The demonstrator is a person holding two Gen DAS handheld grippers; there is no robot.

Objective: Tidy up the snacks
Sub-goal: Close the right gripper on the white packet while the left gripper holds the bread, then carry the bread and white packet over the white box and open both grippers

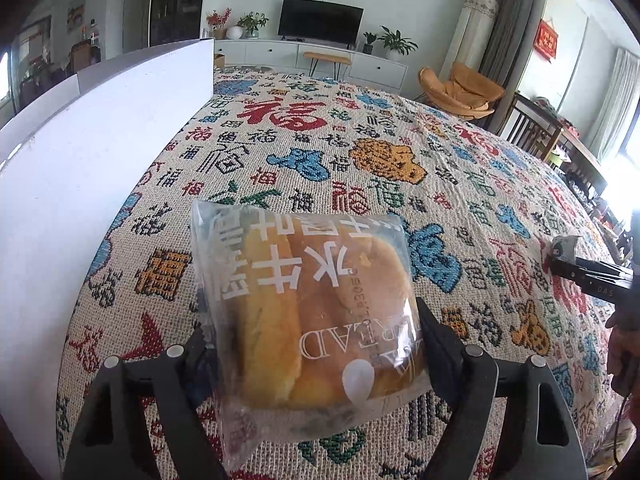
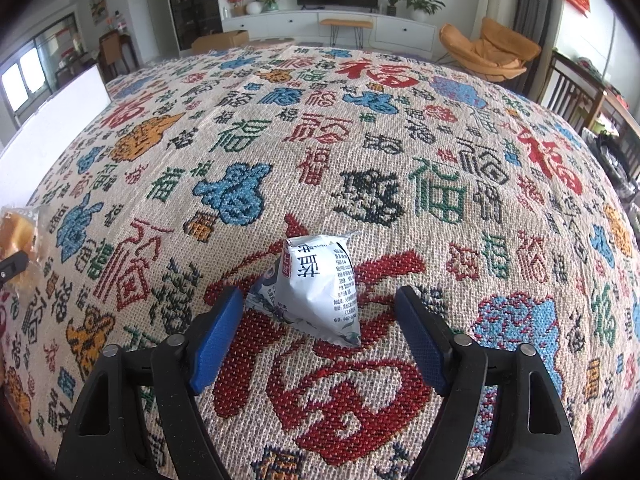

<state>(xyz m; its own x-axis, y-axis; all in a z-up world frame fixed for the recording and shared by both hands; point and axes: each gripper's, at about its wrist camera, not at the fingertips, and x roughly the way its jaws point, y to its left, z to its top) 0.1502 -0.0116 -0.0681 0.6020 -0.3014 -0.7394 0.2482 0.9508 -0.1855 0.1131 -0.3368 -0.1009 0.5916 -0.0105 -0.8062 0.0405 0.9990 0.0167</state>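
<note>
A clear bread bag [image 1: 308, 320] with golden rolls inside and white lettering is laid flat on the patterned cloth, and a small white puffed-up snack packet [image 2: 320, 288] with dark print is propped up further right

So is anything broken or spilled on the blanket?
No, nothing is spilled or torn. The bread packet sits sealed between the left gripper's fingers. The small white snack packet stands up on end, a bit crumpled, on the patterned cloth; that is all.
</note>
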